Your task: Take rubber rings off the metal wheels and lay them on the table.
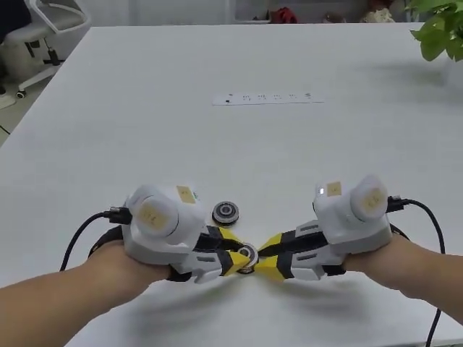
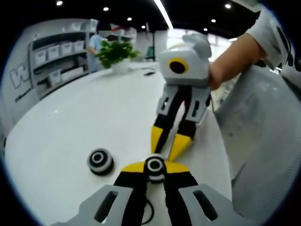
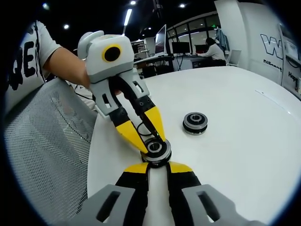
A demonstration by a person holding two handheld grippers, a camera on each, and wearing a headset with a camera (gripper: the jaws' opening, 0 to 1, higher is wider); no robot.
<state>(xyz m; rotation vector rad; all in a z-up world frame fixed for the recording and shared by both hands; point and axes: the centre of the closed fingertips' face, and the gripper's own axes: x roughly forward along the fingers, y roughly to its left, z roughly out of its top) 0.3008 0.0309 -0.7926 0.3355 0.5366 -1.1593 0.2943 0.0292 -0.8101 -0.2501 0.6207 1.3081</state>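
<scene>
A small metal wheel (image 1: 247, 254) with a black rubber ring is held just above the white table (image 1: 217, 144), between both grippers. My left gripper (image 1: 239, 259) is shut on this wheel (image 2: 154, 165), which sits between its yellow tips. My right gripper (image 1: 262, 262) comes from the opposite side, its jaws nearly together on the near rim of the wheel (image 3: 156, 149), pinching the black ring. A second wheel (image 1: 226, 212) with its ring on lies flat on the table just behind them and to the left, also seen as a wheel (image 3: 194, 122) in the right gripper view.
A white strip with markings (image 1: 266, 97) lies across the middle of the table. A green plant (image 1: 441, 32) stands at the far right corner, an office chair (image 1: 43, 29) off the far left. A mesh chair back (image 3: 47, 141) is close behind.
</scene>
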